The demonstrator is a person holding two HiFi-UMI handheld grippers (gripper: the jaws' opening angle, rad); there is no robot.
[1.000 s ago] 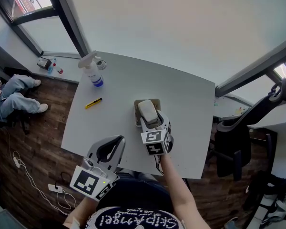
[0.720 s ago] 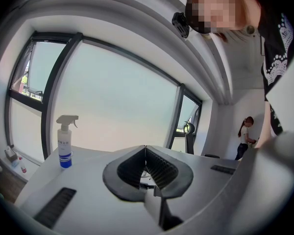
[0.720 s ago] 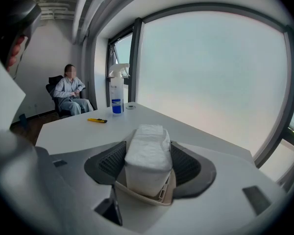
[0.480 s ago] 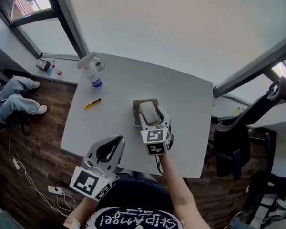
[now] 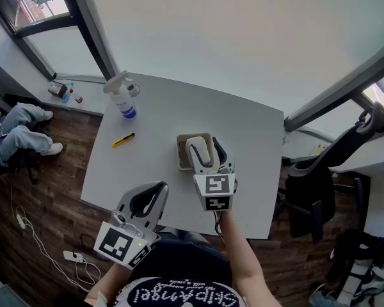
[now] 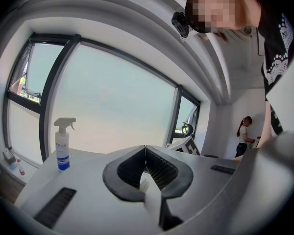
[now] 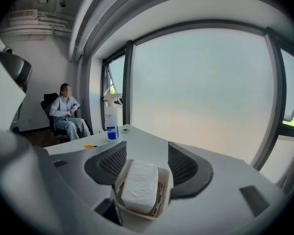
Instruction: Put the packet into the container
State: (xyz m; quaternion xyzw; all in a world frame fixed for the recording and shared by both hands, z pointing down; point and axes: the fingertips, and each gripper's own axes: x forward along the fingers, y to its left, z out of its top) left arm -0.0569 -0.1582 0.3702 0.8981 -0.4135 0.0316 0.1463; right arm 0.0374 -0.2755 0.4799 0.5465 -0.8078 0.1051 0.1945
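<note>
Head view first: the grey table [image 5: 160, 107] has a beige container [image 5: 180, 153] sitting near the middle, and the white packet [image 5: 197, 149] is lying inside it. The right gripper [image 5: 207, 153] is right over that spot, one dark jaw running along the container's far side, marker cube pointing back at the person. The left gripper [image 5: 160, 187] hangs off the near edge of the table, well apart from the container. Further up the table there's a spray bottle [image 5: 121, 98] standing upright, and a small yellow tool [image 5: 125, 139] lying flat between the bottle and the container. A seated person's legs [image 5: 16, 130] show at the far left, and there's a black office chair [image 5: 333, 165] on the right.

Left gripper view: the claw is clenched, the two ribbed pads meeting tip to tip [image 6: 145, 148], gripping only each other. The spray bottle [image 6: 62, 143] stands off to the left, and the other gripper's marker cube [image 6: 188, 145] peeks out just behind the jaw tips.

Right gripper view: released, jaws spread wide [image 7: 147, 163]. The container [image 7: 161, 207] sits low between them with the packet [image 7: 139, 185] resting flat inside, and neither pad is pressing on the packet. Can't tell if the jaws touch the container's rim. Beyond that, the spray bottle [image 7: 111, 119] and the yellow tool [image 7: 91, 146] sit on the table [image 7: 147, 141], with a person sitting in a chair [image 7: 66, 111] by the window
</note>
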